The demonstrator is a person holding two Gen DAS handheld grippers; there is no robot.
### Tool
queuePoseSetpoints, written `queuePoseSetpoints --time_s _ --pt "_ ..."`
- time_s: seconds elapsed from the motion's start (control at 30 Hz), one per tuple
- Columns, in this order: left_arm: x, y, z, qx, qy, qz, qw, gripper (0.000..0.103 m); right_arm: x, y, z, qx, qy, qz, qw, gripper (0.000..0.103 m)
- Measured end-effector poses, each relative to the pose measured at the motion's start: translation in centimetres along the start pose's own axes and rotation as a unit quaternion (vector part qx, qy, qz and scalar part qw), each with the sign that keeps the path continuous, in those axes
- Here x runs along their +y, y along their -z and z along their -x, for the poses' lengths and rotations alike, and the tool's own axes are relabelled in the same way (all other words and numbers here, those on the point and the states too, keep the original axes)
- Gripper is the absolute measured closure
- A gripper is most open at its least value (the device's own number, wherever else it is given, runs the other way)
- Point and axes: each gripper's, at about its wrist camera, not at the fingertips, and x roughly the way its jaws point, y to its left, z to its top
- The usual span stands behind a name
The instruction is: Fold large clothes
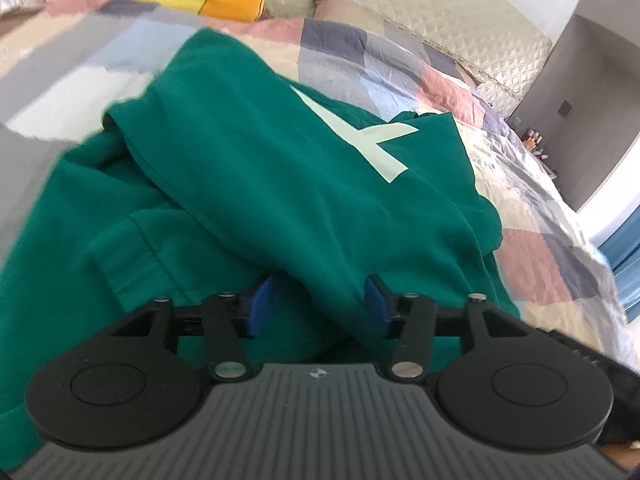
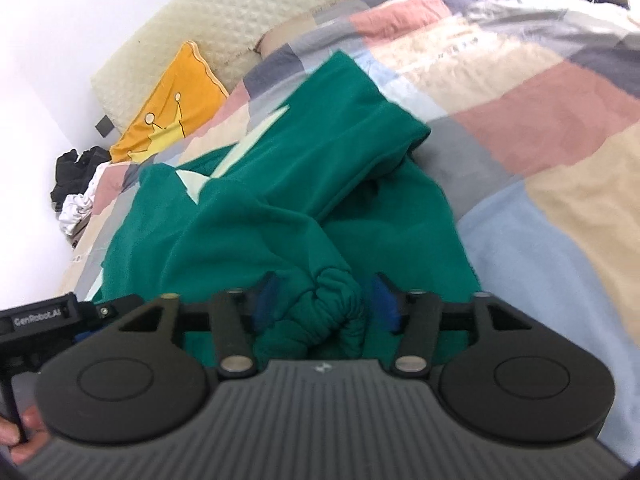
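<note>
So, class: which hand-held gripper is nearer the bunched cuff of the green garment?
Right. The right hand-held gripper has the bunched cuff between its open fingers. The left hand-held gripper straddles a flat fold of the green garment; no cuff shows between its fingers.

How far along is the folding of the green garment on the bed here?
Partly done: the green garment lies on the patchwork bedspread with its sleeves crossed over the body. In hand: nothing is gripped; the left gripper and right gripper both stand open, with cloth and the gathered cuff loose between their pads. Left: the bundle is still lumpy and wrinkled, so smoothing and the final folds remain.
</note>
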Motion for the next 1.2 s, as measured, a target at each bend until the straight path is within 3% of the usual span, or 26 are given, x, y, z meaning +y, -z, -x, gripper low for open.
queuePoseSetpoints --time_s 0.23,0.57,0.7,0.9,1.07,1.2 --pt "-2.2 1.0 3.9 -0.037 -0.002 -0.055 0.9978 0.035 1.0 0.1 4.4 -0.024 -0.022 0.029 0.999 0.037" --pt "-5.7 3.9 11.9 -0.080 0.007 -0.112 0.9904 0.026 2.2 0.3 11.7 -0.052 -0.020 0.097 0.994 0.037" --pt "-6.1 5.6 14.7 -0.078 0.000 -0.130 0.9884 0.018 2.4 1.7 14.1 -0.051 -0.014 0.120 0.991 0.037" --pt "-6.4 7.2 19.6 -0.122 -0.028 -0.157 0.9796 0.003 3.1 3.5 16.7 -0.057 -0.014 0.161 0.985 0.037" --pt "-6.2 6.9 22.3 -0.122 -0.050 -0.182 0.9745 0.000 2.0 3.6 16.7 -0.040 0.005 0.144 0.989 0.038" --pt "-4.5 5.9 23.4 -0.095 -0.076 -0.173 0.9774 0.000 0.2 2.9 16.2 -0.019 0.015 0.099 0.995 0.038"
